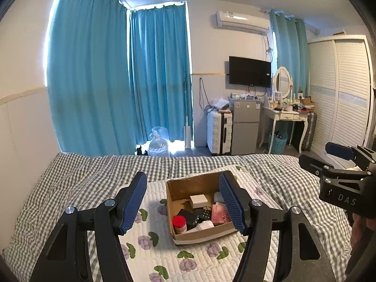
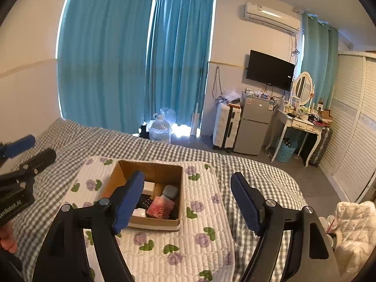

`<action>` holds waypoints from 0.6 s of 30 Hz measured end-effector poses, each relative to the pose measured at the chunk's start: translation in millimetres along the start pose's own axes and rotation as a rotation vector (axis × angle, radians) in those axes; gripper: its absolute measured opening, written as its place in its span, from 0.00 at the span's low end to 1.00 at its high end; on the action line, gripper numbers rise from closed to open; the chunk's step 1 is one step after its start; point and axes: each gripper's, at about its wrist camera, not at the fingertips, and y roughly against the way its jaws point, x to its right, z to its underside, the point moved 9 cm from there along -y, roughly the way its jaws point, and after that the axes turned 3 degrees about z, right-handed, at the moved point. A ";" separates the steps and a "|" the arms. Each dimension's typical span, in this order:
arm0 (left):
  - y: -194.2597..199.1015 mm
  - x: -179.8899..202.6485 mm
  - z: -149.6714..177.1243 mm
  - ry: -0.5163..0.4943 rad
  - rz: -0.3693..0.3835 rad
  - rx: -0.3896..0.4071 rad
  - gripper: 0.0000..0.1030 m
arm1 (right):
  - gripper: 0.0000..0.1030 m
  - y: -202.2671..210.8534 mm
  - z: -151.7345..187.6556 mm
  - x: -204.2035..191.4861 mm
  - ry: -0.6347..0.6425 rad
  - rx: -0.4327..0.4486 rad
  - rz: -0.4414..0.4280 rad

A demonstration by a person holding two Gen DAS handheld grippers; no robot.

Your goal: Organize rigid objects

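An open cardboard box sits on a white quilted mat with purple flowers on the bed. In it lie a red-capped jar, a white cube, a black remote, a pink packet and a grey case. My left gripper is open and empty, held above and in front of the box. My right gripper is open and empty, over the box's right side; it also shows at the right of the left wrist view.
A grey checked bedspread covers the bed. A white padded garment lies at the right edge. Beyond the bed stand a water jug, a white suitcase, a small fridge and a dressing table.
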 end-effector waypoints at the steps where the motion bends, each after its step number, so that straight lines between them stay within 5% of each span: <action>1: -0.6 -1.1 2.3 -0.003 -0.011 0.008 0.74 | 0.77 0.0 2.0 -0.5 -0.003 0.009 0.001; 7: -22.3 -11.0 26.5 0.018 -0.043 0.038 0.90 | 0.99 -15.3 23.3 -7.1 -0.009 0.056 0.018; 10: -33.0 -18.5 43.0 0.038 -0.058 0.042 1.00 | 1.00 -32.2 35.8 -7.9 -0.008 0.073 0.038; 18: -57.0 -21.0 86.4 0.037 -0.081 0.047 1.00 | 1.00 -69.9 80.8 -10.2 -0.006 0.107 0.054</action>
